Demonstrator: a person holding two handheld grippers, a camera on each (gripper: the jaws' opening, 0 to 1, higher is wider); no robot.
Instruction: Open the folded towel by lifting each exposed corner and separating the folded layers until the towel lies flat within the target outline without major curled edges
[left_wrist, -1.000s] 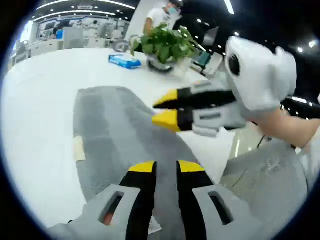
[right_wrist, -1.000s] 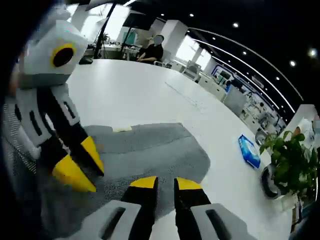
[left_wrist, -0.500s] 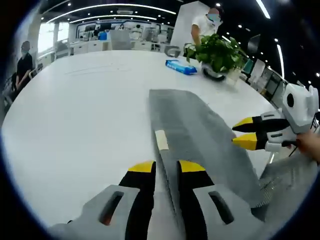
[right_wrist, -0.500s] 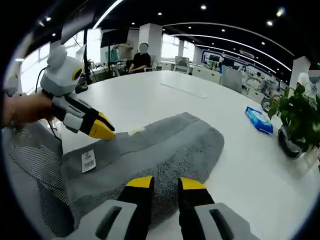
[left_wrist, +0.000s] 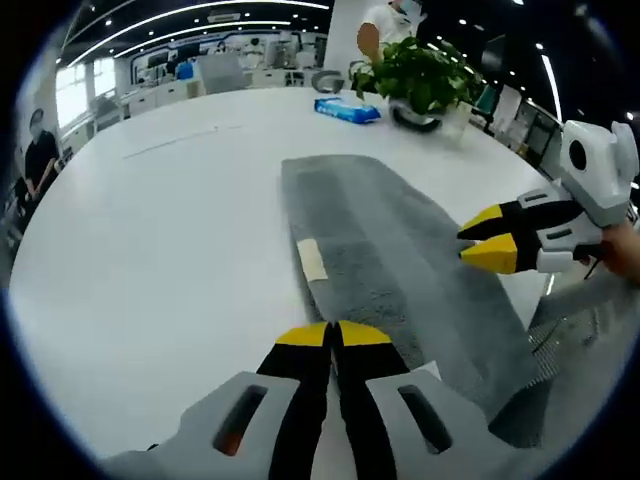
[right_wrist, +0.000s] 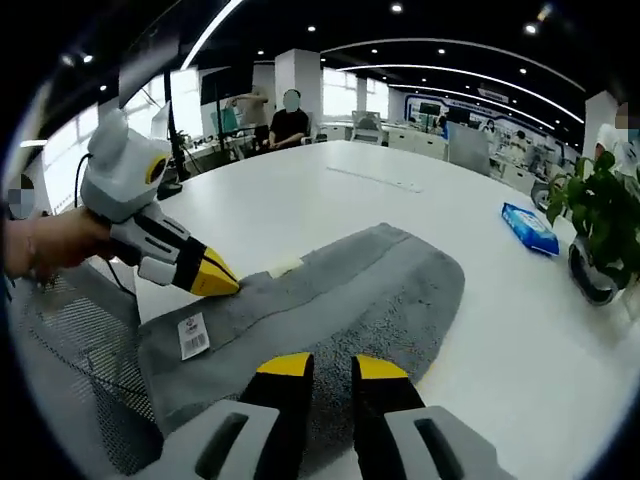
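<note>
so the left gripper (left_wrist: 332, 335) has its jaws pinched together right on the near edge of the grey towel (left_wrist: 400, 250), probably to peel that fold open, while the right gripper (right_wrist: 322, 367) hovers over it, jaws slightly apart, on the white surface (left_wrist: 150, 230)

A broad white table (left_wrist: 150, 230) spreads across the lower frame. A potted plant (left_wrist: 420, 80) sits top centre. Curved ceiling lights (right_wrist: 480, 75) arc overhead; windows (right_wrist: 190, 100) glow upper left.
</note>
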